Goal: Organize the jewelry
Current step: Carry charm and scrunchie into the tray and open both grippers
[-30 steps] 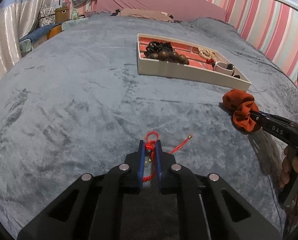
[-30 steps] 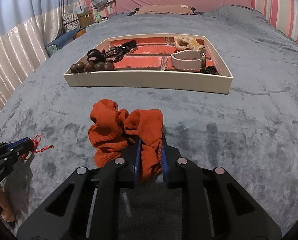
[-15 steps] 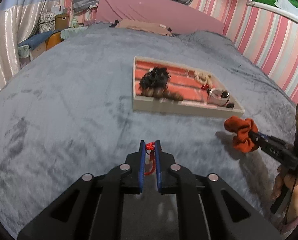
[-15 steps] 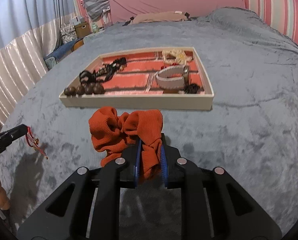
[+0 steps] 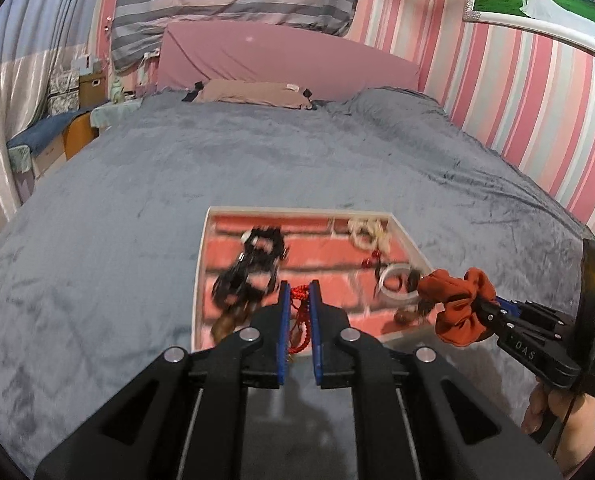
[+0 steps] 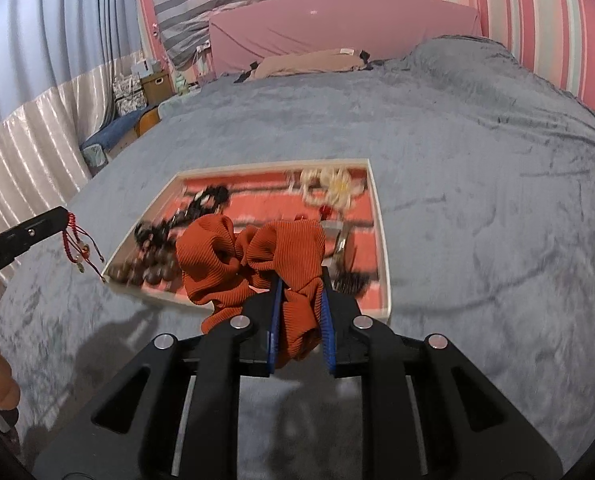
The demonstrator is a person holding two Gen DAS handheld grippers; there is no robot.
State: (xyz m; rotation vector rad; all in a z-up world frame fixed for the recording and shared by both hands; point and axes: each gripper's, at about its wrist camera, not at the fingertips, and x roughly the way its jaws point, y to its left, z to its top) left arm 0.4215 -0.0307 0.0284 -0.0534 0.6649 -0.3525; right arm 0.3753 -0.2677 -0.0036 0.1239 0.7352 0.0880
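My left gripper (image 5: 297, 286) is shut on a red cord bracelet (image 5: 300, 312) and holds it in the air above the near edge of the white jewelry tray (image 5: 199, 264). In the right wrist view the bracelet (image 6: 77, 242) dangles from the left gripper's tip (image 6: 63, 214), left of the tray (image 6: 381, 240). My right gripper (image 6: 299, 280) is shut on an orange scrunchie (image 6: 257, 256) and holds it above the tray's near part. The scrunchie also shows in the left wrist view (image 5: 457, 300).
The tray has a red brick-pattern floor and holds black beads (image 5: 253, 268), brown wooden beads (image 6: 145, 272), a cream flower piece (image 6: 333, 188) and a white band (image 5: 397, 284). It lies on a grey velvet bedspread (image 5: 257, 160). A pink headboard (image 5: 281, 64) stands at the far end.
Both grippers have risen off the bedspread with their items and moved forward over the tray. The bracelet now hangs free in the air.
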